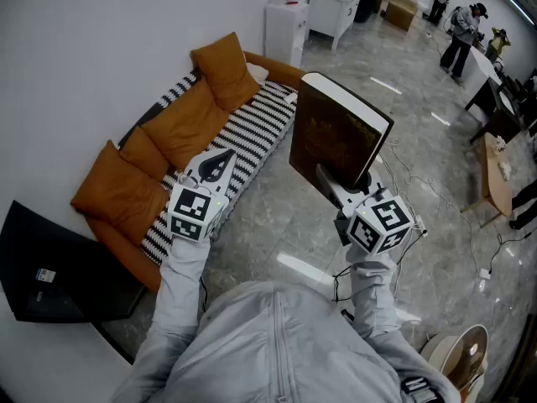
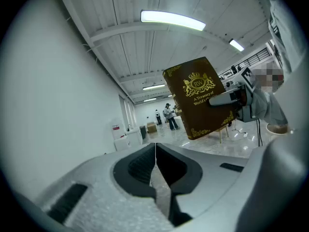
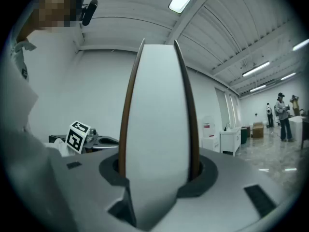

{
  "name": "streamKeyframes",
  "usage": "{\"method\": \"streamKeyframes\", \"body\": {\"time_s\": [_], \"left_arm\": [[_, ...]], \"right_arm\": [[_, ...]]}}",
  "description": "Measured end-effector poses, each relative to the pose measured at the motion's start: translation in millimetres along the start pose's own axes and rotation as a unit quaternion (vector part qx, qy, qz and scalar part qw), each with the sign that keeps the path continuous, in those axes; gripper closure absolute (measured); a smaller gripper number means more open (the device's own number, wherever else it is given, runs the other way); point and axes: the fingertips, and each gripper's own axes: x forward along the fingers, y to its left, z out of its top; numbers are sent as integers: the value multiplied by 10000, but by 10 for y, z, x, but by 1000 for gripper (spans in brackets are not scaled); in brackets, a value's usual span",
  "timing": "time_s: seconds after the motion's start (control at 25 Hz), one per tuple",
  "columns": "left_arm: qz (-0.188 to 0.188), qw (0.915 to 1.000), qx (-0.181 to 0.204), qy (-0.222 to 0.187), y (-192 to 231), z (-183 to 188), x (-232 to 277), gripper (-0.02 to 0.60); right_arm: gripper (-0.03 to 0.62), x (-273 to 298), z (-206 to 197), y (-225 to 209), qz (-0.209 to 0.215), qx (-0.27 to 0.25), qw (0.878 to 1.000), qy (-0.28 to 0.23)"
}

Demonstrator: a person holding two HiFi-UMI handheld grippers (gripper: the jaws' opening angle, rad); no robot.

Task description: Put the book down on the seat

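A thick brown book (image 1: 336, 137) with white page edges stands upright in the air above the grey floor, to the right of the sofa. My right gripper (image 1: 331, 187) is shut on its lower edge. In the right gripper view the book's page block (image 3: 157, 120) fills the space between the jaws. The left gripper view shows its gold-printed cover (image 2: 198, 98) at the right. My left gripper (image 1: 220, 164) hovers over the front edge of the sofa's striped seat (image 1: 256, 128), jaws shut with nothing in them (image 2: 155, 151).
Orange cushions (image 1: 180, 120) line the sofa's back against the white wall. A black side table (image 1: 50, 267) stands at the sofa's near end and a white cabinet (image 1: 285, 23) at its far end. A wooden table (image 1: 495, 175), floor cables and distant people are at the right.
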Motion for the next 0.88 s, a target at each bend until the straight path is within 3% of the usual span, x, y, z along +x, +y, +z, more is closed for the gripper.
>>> {"method": "streamKeyframes", "body": {"time_s": [0.48, 0.72, 0.88], "left_arm": [[38, 10000, 15, -89, -126, 84, 141, 554], [71, 9999, -35, -65, -97, -60, 255, 554], [174, 9998, -94, -28, -293, -14, 276, 554]], "right_arm": [[361, -61, -82, -167, 96, 107, 9999, -16], [360, 20, -237, -273, 172, 145, 9997, 54], [359, -171, -255, -411, 275, 285, 9992, 64]]}}
